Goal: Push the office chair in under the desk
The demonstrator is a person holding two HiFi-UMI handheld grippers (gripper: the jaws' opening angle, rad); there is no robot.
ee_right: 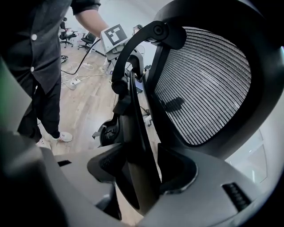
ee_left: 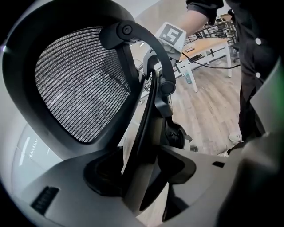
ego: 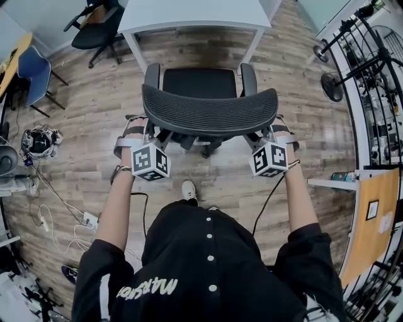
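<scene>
The black mesh office chair (ego: 208,113) stands on the wood floor with its seat (ego: 200,82) facing the white desk (ego: 189,12) at the top of the head view; the seat's front lies just short of the desk edge. My left gripper (ego: 141,129) holds the backrest's left edge and my right gripper (ego: 274,132) its right edge, with the fingertips tucked under the rim. In the left gripper view the backrest frame (ee_left: 146,111) runs between the jaws of the left gripper (ee_left: 142,177), which grip it. In the right gripper view the right gripper (ee_right: 142,177) clamps the frame (ee_right: 133,115) the same way.
A second black chair (ego: 97,28) and a blue chair (ego: 34,69) stand at the upper left. Cables and a power strip (ego: 88,220) lie on the floor at left. A fan stand (ego: 330,85) and metal rack (ego: 378,82) line the right side. My shoe (ego: 188,190) is behind the chair.
</scene>
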